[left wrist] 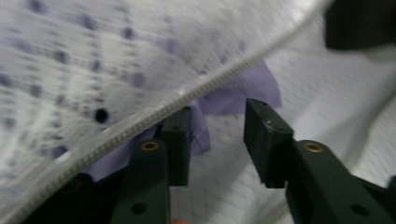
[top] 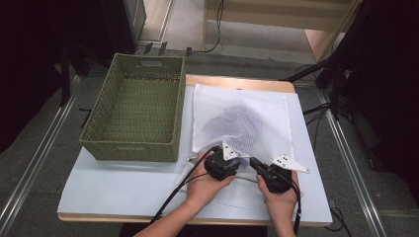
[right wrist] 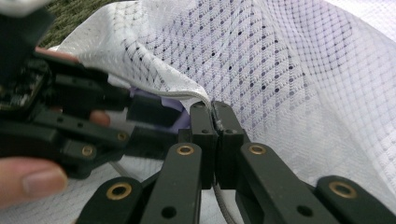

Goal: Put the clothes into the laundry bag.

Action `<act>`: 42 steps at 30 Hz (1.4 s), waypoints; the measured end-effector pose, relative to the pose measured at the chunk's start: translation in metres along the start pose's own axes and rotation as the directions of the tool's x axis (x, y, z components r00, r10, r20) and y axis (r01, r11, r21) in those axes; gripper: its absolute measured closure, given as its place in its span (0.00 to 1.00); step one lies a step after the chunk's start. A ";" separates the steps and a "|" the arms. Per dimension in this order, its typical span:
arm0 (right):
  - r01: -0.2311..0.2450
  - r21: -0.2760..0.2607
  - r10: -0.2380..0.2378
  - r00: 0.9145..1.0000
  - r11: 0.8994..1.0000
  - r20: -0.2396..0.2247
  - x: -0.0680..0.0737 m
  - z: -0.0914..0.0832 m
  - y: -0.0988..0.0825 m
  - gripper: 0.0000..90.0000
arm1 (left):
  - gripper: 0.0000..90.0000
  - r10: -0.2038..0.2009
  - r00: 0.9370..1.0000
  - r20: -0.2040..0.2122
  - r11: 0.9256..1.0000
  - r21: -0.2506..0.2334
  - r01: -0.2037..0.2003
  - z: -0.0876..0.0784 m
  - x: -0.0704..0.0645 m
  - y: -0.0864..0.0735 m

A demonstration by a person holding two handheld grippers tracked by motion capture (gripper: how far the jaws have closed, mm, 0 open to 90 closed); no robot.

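Observation:
A white mesh laundry bag (top: pixel 242 116) lies on the table with a purple garment (top: pixel 244 123) showing through it. My right gripper (right wrist: pixel 214 109) is shut on the bag's zippered edge (right wrist: pixel 187 95) and holds the mouth lifted at the near side. My left gripper (left wrist: pixel 217 121) reaches under the zipper (left wrist: pixel 187 95) into the opening with its jaws apart. The purple cloth (left wrist: pixel 243 91) lies just beyond and beside the left fingertips, and no pad presses on it. In the high view both grippers meet at the bag's front edge, left (top: pixel 241 164) and right (top: pixel 253 163).
An empty green woven basket (top: pixel 128 150) stands on the left of the table, close beside the bag. A white sheet (top: pixel 123 182) covers the tabletop. Black cables trail from both grippers over the front edge.

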State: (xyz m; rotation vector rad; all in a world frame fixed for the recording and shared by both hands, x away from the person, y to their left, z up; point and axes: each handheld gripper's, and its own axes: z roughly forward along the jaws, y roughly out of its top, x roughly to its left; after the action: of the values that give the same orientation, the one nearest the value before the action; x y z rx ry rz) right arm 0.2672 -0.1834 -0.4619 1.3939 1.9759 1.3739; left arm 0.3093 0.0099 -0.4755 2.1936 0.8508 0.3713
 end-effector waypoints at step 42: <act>0.040 0.021 -0.039 0.999 0.999 -0.013 0.015 -0.018 -0.014 0.99 | 0.65 -0.098 0.995 -0.026 0.991 -0.092 0.095 -0.128 0.065 -0.093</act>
State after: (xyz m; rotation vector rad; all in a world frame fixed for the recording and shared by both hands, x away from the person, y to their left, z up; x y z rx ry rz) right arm 0.2398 -0.1806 -0.4625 1.3509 2.0204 1.3519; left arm 0.2508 0.1698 -0.4559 2.0599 0.9353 0.3893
